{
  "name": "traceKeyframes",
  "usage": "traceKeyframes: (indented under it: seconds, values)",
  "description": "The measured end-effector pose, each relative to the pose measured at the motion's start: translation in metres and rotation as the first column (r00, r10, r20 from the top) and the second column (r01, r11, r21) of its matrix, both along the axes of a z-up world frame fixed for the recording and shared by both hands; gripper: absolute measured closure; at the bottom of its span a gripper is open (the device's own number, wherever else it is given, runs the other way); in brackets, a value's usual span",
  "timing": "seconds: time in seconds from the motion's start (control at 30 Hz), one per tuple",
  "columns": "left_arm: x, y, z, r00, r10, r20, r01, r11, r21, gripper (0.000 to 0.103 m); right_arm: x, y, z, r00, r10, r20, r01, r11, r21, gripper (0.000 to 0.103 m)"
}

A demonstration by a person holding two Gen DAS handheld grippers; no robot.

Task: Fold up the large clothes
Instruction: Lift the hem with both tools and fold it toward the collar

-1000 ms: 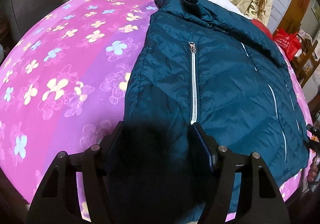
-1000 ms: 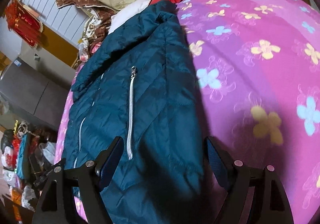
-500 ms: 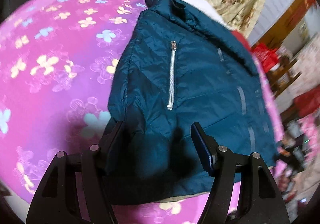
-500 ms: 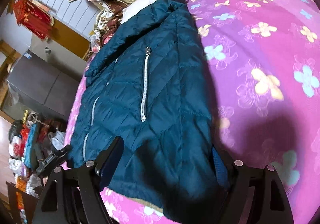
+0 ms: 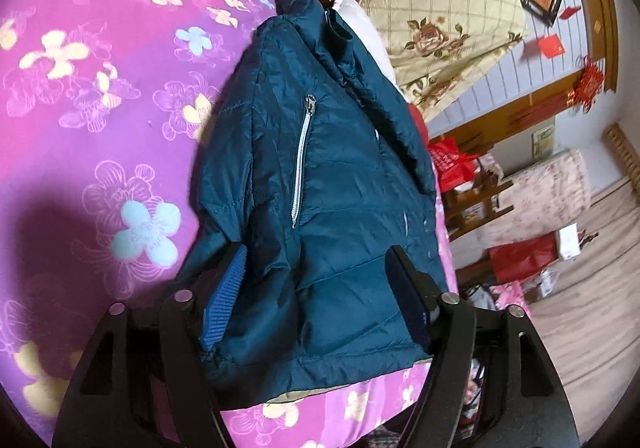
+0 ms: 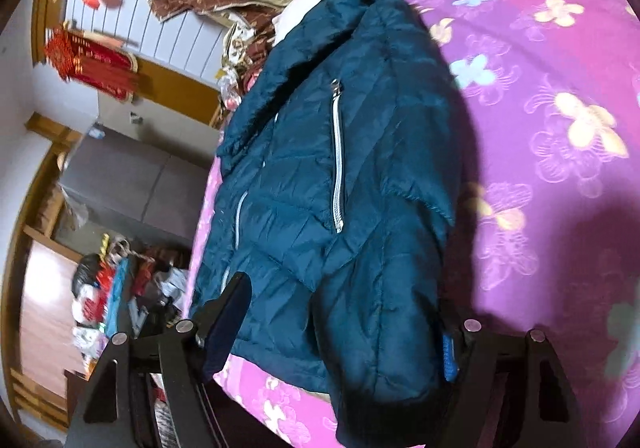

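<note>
Quilted teal jacket [image 5: 328, 183] lies rumpled, seemingly folded, on floral bedspread [image 5: 80, 95].

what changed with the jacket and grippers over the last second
Both grippers, left and right, pulled back toward the near edge of the bed, so the hem of the teal jacket and the room beyond now show. Both views tilted. The jaws stayed wide open around the jacket's lower part; the jacket looks bunched there but otherwise lies as before.

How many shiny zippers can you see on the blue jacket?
2 that are clear. One zipper runs down the middle of the jacket; another zipper sits nearer the bed's edge. Folds may hide more.
</note>
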State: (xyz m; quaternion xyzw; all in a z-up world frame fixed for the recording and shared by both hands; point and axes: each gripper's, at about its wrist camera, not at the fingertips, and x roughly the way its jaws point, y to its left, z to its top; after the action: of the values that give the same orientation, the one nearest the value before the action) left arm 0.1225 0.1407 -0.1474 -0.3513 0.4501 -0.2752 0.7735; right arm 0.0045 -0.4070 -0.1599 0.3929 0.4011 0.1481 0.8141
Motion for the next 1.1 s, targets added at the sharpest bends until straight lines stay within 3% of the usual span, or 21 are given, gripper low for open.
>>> traceKeyframes:
  seconds: [0.1,0.23,0.37,0.6,0.8,0.9,0.93,0.97,1.0,1.1]
  values:
    - [0.000,0.001,-0.004,1.000,0.017,-0.004,-0.017,1.000,-0.017,0.026,0.004,0.017,0.001,0.999,0.033,0.001,-0.033,0.998,-0.056,0.027]
    - [0.006,0.014,-0.003,0.999,0.043,-0.031,-0.045,0.998,-0.041,0.026,0.009,0.030,-0.001,0.998,0.058,0.005,-0.058,0.997,-0.059,0.030]
    - [0.014,0.030,-0.005,0.992,0.108,-0.059,-0.107,0.994,0.022,0.027,0.011,0.031,-0.003,0.999,0.052,0.004,-0.051,0.997,-0.053,0.034]
    - [0.004,-0.004,-0.003,1.000,-0.029,-0.008,0.030,0.996,0.087,0.027,0.007,0.026,-0.004,0.999,0.039,-0.002,-0.039,0.998,-0.057,0.035]
    - [-0.020,-0.025,-0.005,0.996,-0.091,-0.026,0.092,0.994,0.060,0.027,0.004,0.035,-0.002,0.999,0.046,0.002,-0.045,0.994,-0.101,0.035]
    - [-0.026,-0.037,-0.002,0.996,-0.083,-0.018,0.084,0.990,0.112,0.027,0.003,0.036,-0.002,0.999,0.038,0.003,-0.037,0.993,-0.109,0.039]
    - [-0.026,-0.040,-0.002,0.998,-0.053,-0.030,0.057,0.988,0.143,0.040,0.004,0.037,-0.002,0.999,0.036,-0.004,-0.036,0.992,-0.122,0.047]
    - [-0.023,-0.041,-0.003,0.998,-0.023,-0.063,0.034,0.983,0.182,0.071,0.005,0.037,-0.003,0.999,0.035,-0.012,-0.036,0.991,-0.132,0.059]
    - [-0.018,-0.041,-0.006,0.994,0.012,-0.106,0.011,0.977,0.215,0.080,0.006,0.037,-0.003,0.999,0.028,-0.024,-0.031,0.990,-0.141,0.066]
    - [-0.021,-0.035,0.000,0.992,0.061,-0.113,-0.036,0.978,0.208,0.086,0.004,0.030,0.003,1.000,0.007,-0.017,-0.009,0.992,-0.129,0.077]
